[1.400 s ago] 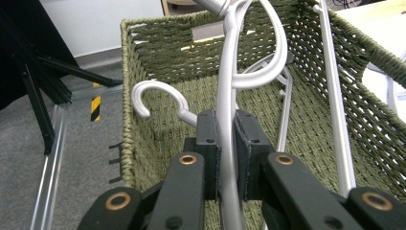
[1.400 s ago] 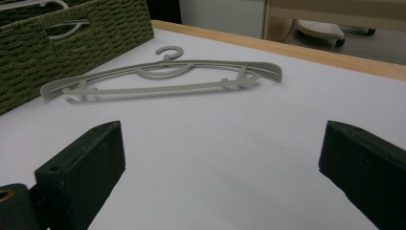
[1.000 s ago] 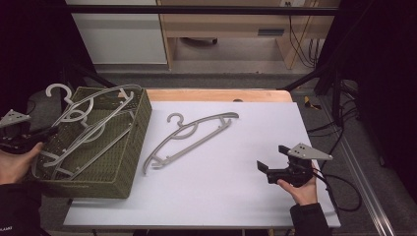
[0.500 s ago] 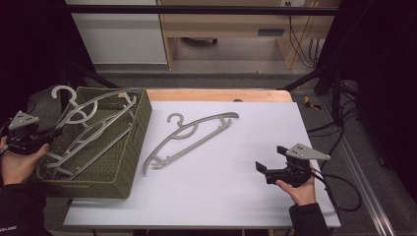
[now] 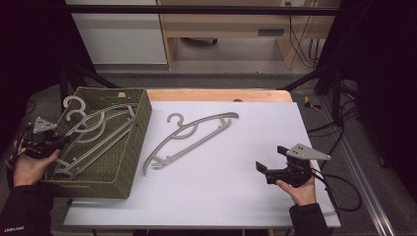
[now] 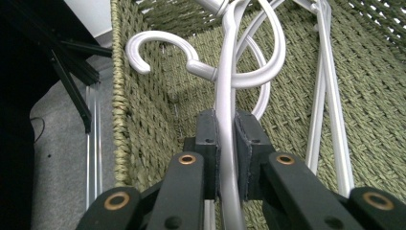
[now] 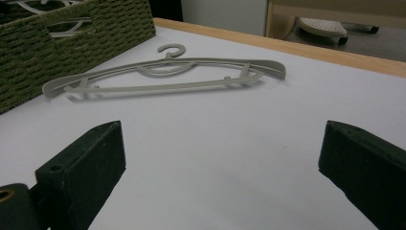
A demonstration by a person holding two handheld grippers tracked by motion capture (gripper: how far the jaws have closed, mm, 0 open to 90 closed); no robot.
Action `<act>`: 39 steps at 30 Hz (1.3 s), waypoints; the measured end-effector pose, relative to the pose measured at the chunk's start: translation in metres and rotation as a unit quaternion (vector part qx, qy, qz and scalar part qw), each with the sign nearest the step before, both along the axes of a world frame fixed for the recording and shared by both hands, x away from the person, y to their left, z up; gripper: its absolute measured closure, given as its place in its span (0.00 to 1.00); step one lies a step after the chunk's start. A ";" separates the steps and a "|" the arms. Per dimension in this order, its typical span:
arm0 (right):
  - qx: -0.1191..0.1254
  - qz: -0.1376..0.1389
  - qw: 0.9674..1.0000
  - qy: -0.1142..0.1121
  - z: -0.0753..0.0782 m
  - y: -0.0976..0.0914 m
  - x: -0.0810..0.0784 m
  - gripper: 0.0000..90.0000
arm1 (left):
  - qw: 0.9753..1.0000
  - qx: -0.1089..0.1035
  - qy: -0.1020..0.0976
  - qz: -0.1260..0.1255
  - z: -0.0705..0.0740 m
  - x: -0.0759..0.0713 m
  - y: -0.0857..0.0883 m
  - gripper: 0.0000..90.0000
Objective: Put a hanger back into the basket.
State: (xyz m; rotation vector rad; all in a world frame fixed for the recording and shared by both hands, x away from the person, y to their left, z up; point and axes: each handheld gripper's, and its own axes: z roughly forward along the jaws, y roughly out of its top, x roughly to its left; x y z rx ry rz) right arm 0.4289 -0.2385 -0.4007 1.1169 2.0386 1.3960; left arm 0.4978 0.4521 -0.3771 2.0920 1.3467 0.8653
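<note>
A green woven basket stands at the table's left and holds several grey plastic hangers. My left gripper reaches in over the basket's left rim. In the left gripper view my left gripper is shut on the thin arm of one grey hanger, whose hook curls over the basket wall. Another grey hanger lies flat on the white table top. Low over the table at the right my right gripper stands open and holds nothing. In the right gripper view that flat hanger lies beyond my right gripper.
The white table top has a wooden strip along its far edge. Cables trail off the right side. A dark frame bar crosses the back. The basket's corner stands left of the flat hanger.
My left gripper has come down and slightly toward me with the hanger, which has sunk lower into the basket. The right gripper has stayed in place.
</note>
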 end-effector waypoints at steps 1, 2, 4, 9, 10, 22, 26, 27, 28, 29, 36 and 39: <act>0.000 -0.002 1.000 -0.001 0.000 0.000 0.000 0.03 | 1.000 -0.002 0.015 -0.001 -0.001 0.002 -0.001 0.89; 0.000 -0.002 1.000 -0.001 0.000 0.000 0.000 0.03 | 1.000 0.009 0.020 -0.004 -0.002 0.002 -0.002 0.88; 0.000 -0.002 1.000 -0.001 0.000 0.000 0.000 0.03 | 1.000 0.004 0.017 -0.009 -0.001 0.002 -0.005 0.85; 0.001 -0.002 1.000 -0.002 0.001 -0.001 0.000 0.03 | 0.999 -0.031 0.003 -0.009 0.008 -0.003 -0.006 0.82; 0.005 -0.002 1.000 -0.002 0.001 0.000 0.000 0.03 | 0.999 -0.034 -0.003 -0.009 0.011 -0.005 -0.007 0.81; 0.008 -0.003 1.000 -0.005 0.002 -0.002 -0.001 0.03 | 0.984 -0.144 -0.086 -0.054 0.038 -0.031 -0.049 0.52; 0.011 -0.003 1.000 -0.007 0.003 -0.003 -0.002 0.02 | 0.975 -0.180 -0.102 -0.085 0.040 -0.039 -0.070 0.46; 0.013 -0.003 1.000 -0.007 0.003 -0.003 -0.002 0.02 | 0.973 -0.185 -0.106 -0.090 0.040 -0.040 -0.074 0.45; 0.011 -0.001 1.000 -0.009 0.004 -0.004 -0.002 0.02 | 0.971 -0.191 -0.109 -0.096 0.040 -0.042 -0.080 0.43; 0.014 -0.003 1.000 -0.008 0.004 -0.005 -0.002 0.02 | 0.969 -0.194 -0.111 -0.102 0.039 -0.043 -0.085 0.41; 0.013 -0.005 1.000 -0.010 0.004 -0.005 -0.002 0.02 | 0.959 -0.217 -0.120 -0.140 0.034 -0.050 -0.120 0.21; 0.013 -0.006 1.000 -0.010 0.004 -0.005 -0.003 0.02 | 0.959 -0.217 -0.115 -0.141 0.032 -0.052 -0.133 0.15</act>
